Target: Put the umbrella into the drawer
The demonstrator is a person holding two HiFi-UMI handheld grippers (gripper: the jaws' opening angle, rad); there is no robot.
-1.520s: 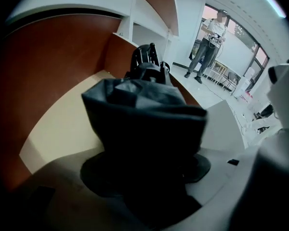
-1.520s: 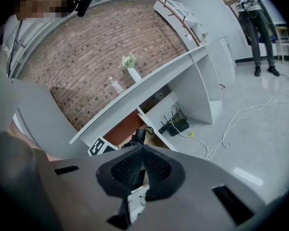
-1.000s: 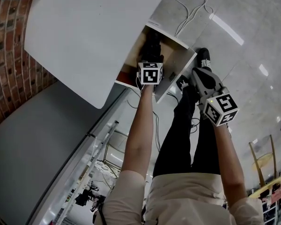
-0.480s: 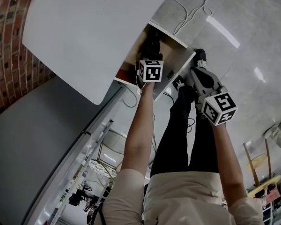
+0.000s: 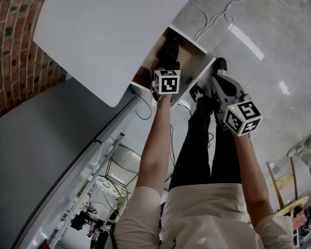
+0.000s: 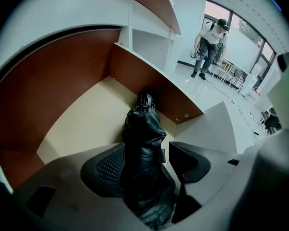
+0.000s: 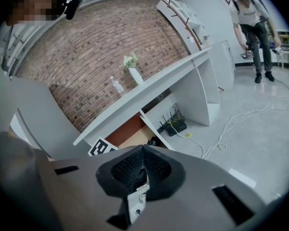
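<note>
The left gripper jaws clamp the one umbrella inside the one drawer; the right gripper jaws meet empty.

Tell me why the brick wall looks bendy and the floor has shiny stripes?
Right gripper view: the wide-angle lens bows the brick wall into a curve, more so toward the edges. Head view: the white stripes are glare from lights on the glossy floor. Left gripper view: the corners go dark and round, and the black umbrella shows little detail.
</note>
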